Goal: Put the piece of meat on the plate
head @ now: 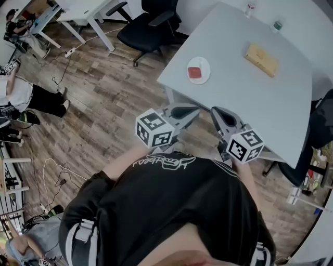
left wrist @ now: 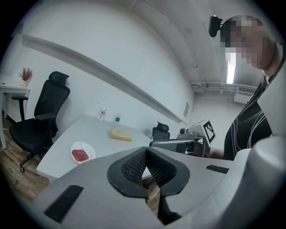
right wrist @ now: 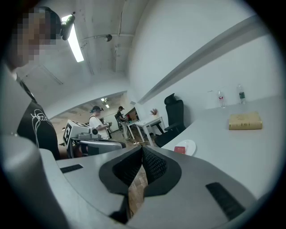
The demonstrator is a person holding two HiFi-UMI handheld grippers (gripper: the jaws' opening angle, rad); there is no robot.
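Both claws shut & empty, meat already on plate.
Pads together on left claw & right claw, nothing btw them. Red meat sits on white plate on desk, well ahead of both. Looks light, soft, prob slick: pinch gently across middle. Script on shirt & labels on bottles unreadable.

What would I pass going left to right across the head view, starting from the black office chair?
Black office chair → plate holding the piece of meat → wooden block. The clear bottle and green-capped bottle overlap the block's span, so they are left out.
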